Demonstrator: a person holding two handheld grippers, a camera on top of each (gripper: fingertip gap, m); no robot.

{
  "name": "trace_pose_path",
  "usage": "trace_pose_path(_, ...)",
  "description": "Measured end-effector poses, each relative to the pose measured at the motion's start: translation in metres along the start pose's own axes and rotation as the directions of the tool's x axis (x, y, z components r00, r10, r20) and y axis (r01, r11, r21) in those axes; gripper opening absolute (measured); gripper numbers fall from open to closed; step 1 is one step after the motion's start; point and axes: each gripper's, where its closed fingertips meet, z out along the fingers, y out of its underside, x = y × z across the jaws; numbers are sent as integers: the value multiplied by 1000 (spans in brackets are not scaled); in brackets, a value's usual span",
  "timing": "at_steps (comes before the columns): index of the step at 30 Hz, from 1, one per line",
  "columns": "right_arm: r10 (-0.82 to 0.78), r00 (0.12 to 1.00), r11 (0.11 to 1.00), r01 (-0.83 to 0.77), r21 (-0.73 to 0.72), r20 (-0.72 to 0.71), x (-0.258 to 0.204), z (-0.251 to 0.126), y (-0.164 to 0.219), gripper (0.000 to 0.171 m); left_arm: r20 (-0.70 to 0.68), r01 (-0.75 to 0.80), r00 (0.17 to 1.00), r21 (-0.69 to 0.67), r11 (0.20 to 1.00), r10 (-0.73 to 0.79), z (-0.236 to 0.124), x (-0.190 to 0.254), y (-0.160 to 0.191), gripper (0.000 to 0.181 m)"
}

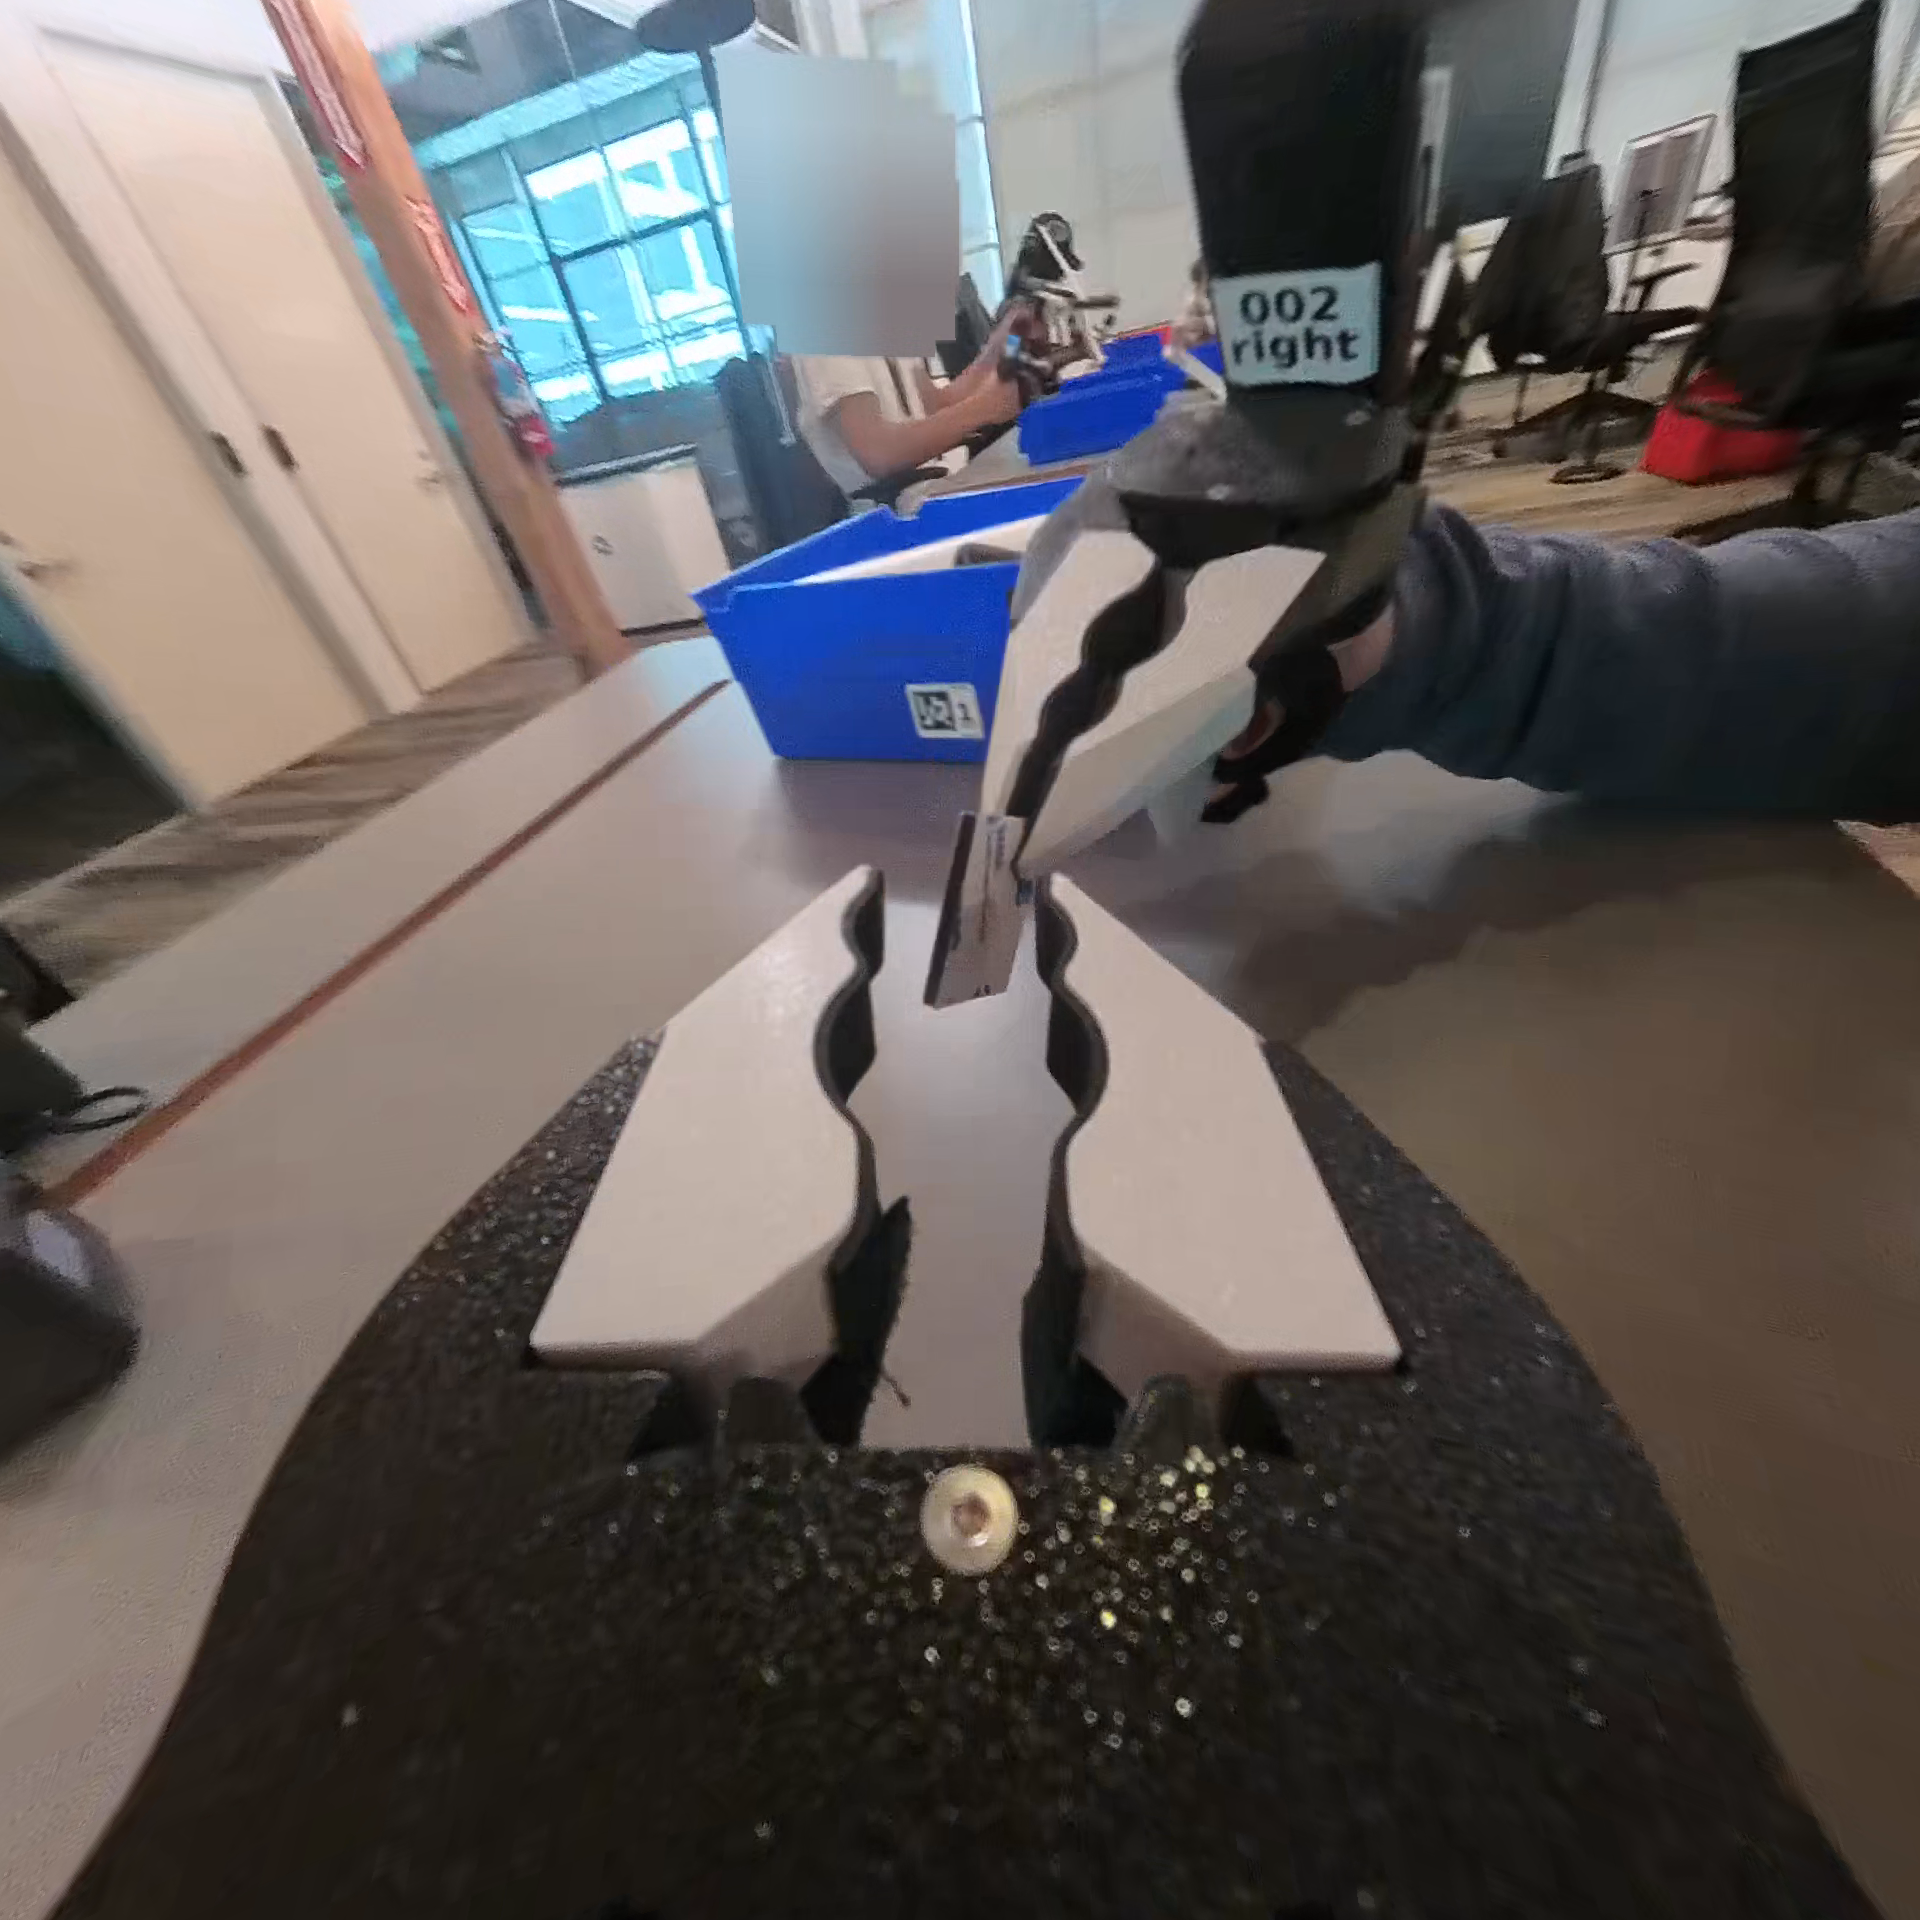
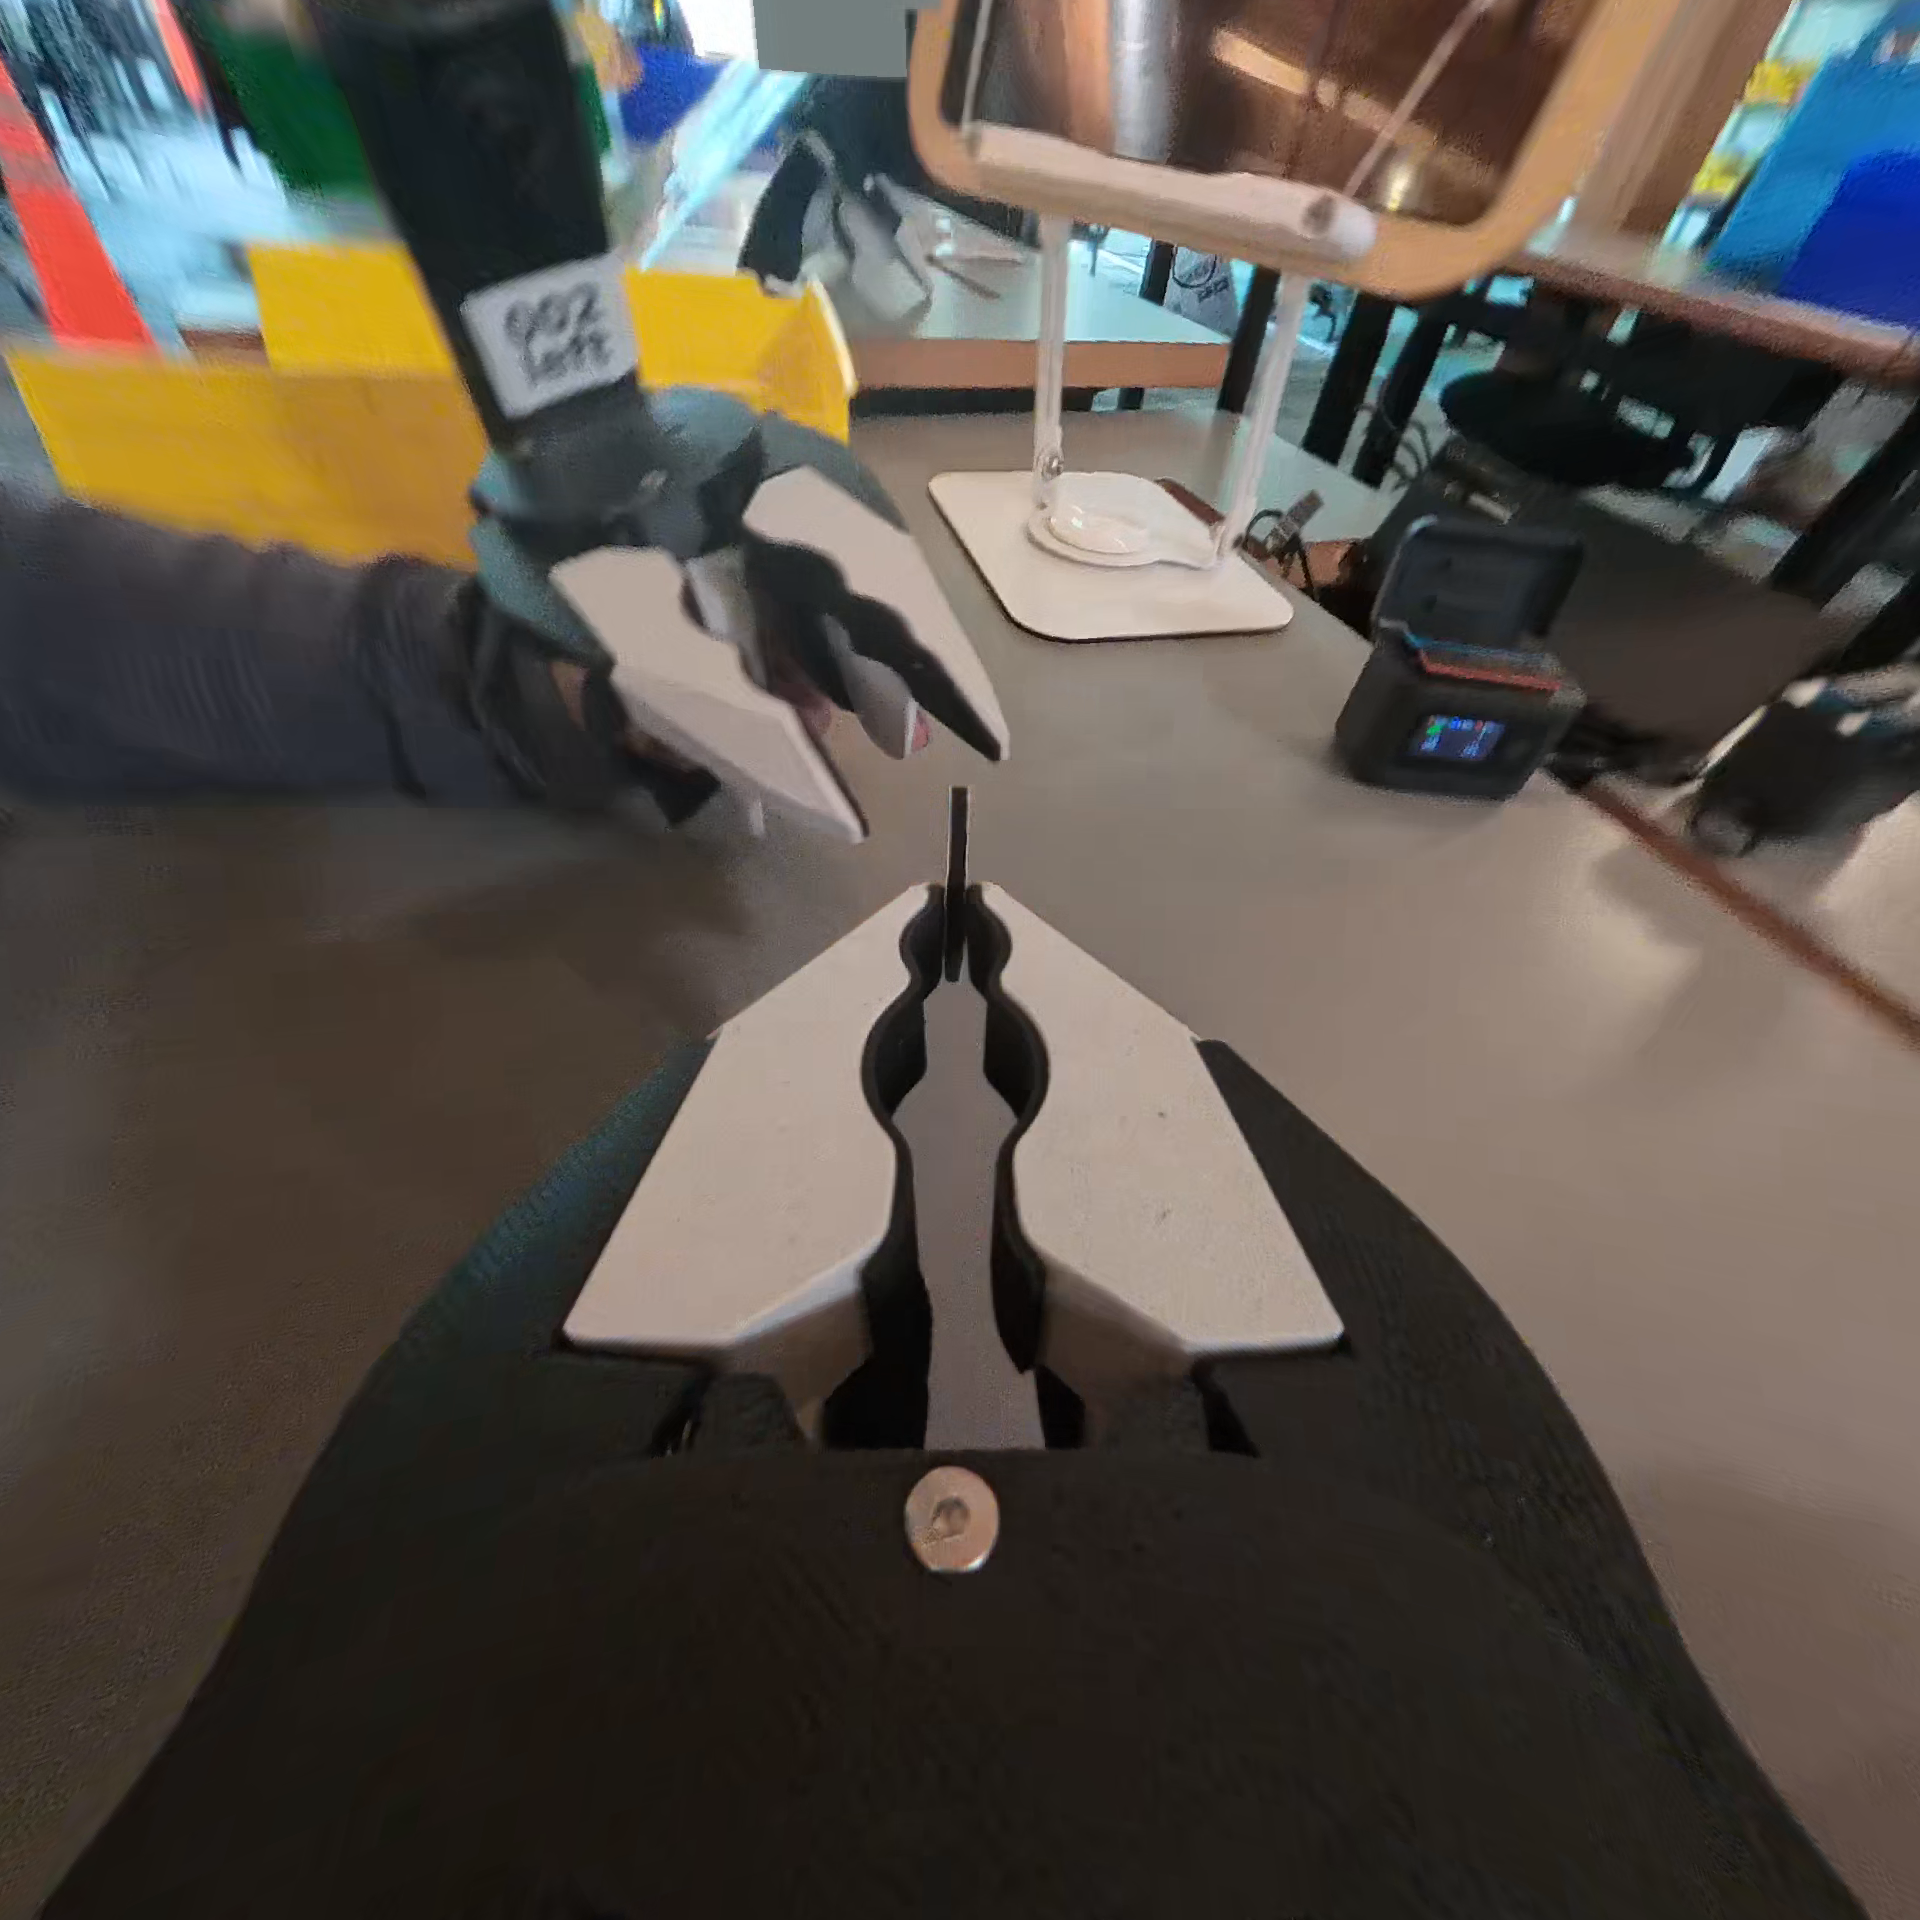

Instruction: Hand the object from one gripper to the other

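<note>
A thin flat card (image 1: 977, 914) is pinched at the tips of the right gripper (image 2: 957, 914), above the table (image 1: 1507, 1039). The left gripper (image 1: 961, 883) is spread apart around it. A white sheet-like item is held in the blue bin (image 1: 831, 665); the contents of the yellow bin (image 2: 312, 416) cannot be seen.

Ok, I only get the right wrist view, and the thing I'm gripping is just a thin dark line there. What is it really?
Observer: The left wrist view shows its face. It's a flat card, pale on one side and dark on the other, pinched at its top end by the right tool.
Operator: Is the left tool round it?
Observer: The left tool is open, and the card's lower end hangs in the gap near its tips.
Operator: Centred?
Observer: No, it sits nearer the finger on that picture's right. I can't tell whether they touch.
</note>
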Motion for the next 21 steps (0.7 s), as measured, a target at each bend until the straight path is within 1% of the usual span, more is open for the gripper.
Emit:
trace_pose_path(2,-112,994,994,112,-3,-6,-7,1,-2,2,-70,-8,998,-32,999,5,1,10,7,19)
trace_pose_path(3,-148,989,989,149,3,-4,-10,2,-3,2,-83,-19,996,-51,999,15,2,13,10,20)
trace_pose_path(5,-202,979,979,202,3,10,-15,1,-2,2,-55,-73,996,-58,996,70,2,11,12,5)
trace_pose_path(6,-211,977,977,211,17,1,-14,0,-4,2,-51,-89,995,-48,995,86,2,11,10,3)
trace_pose_path(7,-203,979,978,203,38,-16,-12,0,-6,4,-68,-75,995,-43,996,72,2,13,8,1)
trace_pose_path(8,-190,981,980,192,57,-27,-10,-1,-9,8,-82,-39,996,-26,999,37,2,14,5,1)
trace_pose_path(9,-184,982,980,186,71,-30,-10,-3,-11,15,-96,-2,995,24,1000,4,1,15,-3,1)
trace_pose_path(10,-187,982,979,189,77,-33,-9,-3,-13,27,-119,36,993,86,996,-26,-1,17,-12,1)
trace_pose_path(11,-198,980,976,201,81,-34,-10,-4,-14,29,-141,76,988,138,987,-56,-4,17,-20,1)
trace_pose_path(13,-223,974,967,225,117,-31,-15,-6,-20,24,-190,130,978,213,968,-89,-10,20,-31,1)
trace_pose_path(16,-218,976,957,212,196,10,-26,-8,-31,11,-240,176,963,228,957,-120,-10,26,-35,1)
trace_pose_path(18,-245,969,948,243,205,-16,-25,-10,-35,2,-231,237,956,238,942,-183,-9,21,-38,5)
trace_pose_path(20,-289,948,941,307,141,-135,-9,-15,-38,2,-187,260,958,238,936,-218,-6,14,-36,36)
trace_pose_path(21,-314,924,939,337,75,-220,5,-22,-39,2,-166,260,960,237,936,-225,-6,10,-33,37)
